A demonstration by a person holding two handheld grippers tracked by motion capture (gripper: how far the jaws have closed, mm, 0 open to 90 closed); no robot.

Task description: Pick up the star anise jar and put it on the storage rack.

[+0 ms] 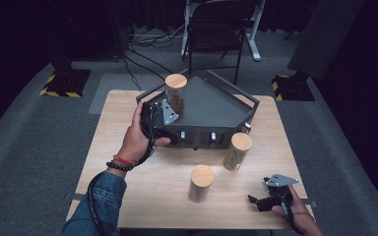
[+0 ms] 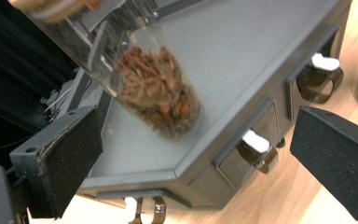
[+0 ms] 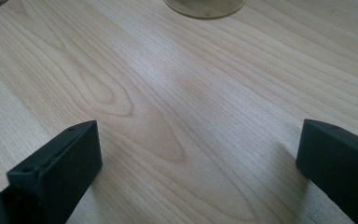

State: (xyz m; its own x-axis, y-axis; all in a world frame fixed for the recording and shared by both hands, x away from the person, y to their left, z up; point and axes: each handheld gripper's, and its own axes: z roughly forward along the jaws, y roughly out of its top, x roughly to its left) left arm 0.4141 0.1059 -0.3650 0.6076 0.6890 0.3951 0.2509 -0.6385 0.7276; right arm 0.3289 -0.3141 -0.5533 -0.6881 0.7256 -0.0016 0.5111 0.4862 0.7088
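Here, a glass jar (image 1: pixel 175 96) of brown bits with a wooden lid is being stood on the grey tray (image 1: pixel 216 105), at its left corner. The left gripper (image 1: pixel 170 115) is being held wide open just beside it, gripping nothing, perhaps so the jar is left standing alone. The right gripper (image 1: pixel 261 196) is being rested wide open and empty over the table (image 1: pixel 142 191). No writing can be read.

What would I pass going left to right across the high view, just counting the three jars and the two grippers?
Left gripper → jar with brown contents on the grey tray → jar nearest the person → jar beside the tray's front → right gripper.
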